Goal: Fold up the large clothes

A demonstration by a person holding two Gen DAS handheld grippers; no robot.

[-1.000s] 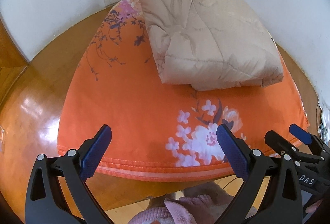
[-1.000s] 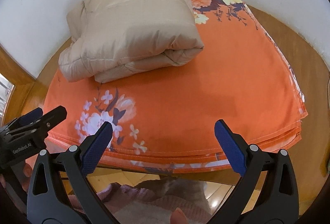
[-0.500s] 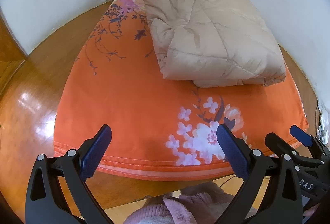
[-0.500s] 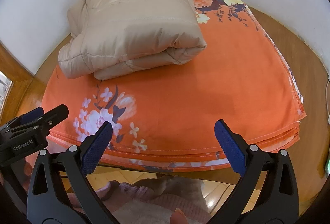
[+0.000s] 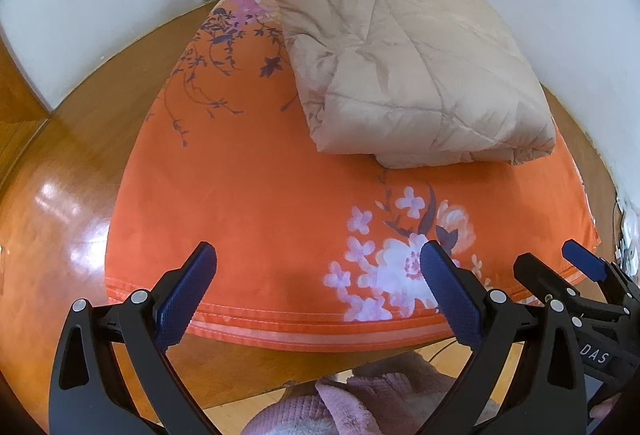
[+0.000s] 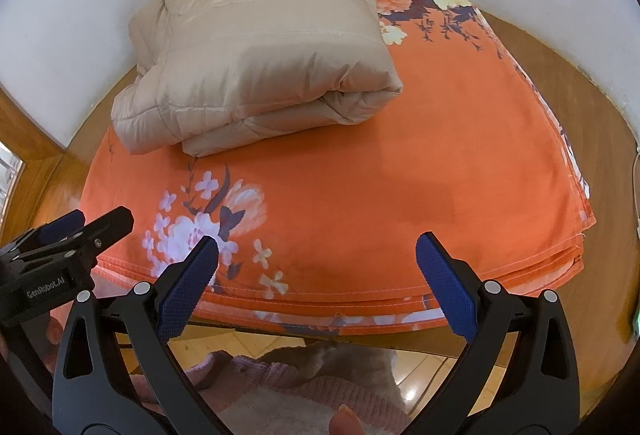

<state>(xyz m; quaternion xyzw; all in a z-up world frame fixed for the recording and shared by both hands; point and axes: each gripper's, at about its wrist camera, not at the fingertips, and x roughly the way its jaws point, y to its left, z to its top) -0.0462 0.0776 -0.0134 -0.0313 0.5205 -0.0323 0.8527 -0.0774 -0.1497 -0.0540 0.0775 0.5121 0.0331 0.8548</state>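
Folded orange floral sheet [image 5: 260,195] spread flat on wooden table [image 5: 60,163], beige quilt [image 5: 408,63] on its far half. Left gripper [image 5: 316,295] and right gripper [image 6: 316,287], both spread wide and empty, above sheet's near edge.

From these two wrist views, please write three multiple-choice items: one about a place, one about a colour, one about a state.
1. Where does the beige quilt lie?
A. on the wooden floor
B. on the orange floral sheet, at its far end by the wall
C. between the gripper fingers

2. What colour are the finger pads?
A. blue
B. red
C. white

3. How do the left gripper and right gripper stand?
A. both shut on the sheet
B. one open, one shut
C. both open, holding nothing

Answers: 1 B, the quilt rests on the sheet's far part near the wall. 2 A, the pads are blue on black arms. 3 C, both gaps are wide and bare.
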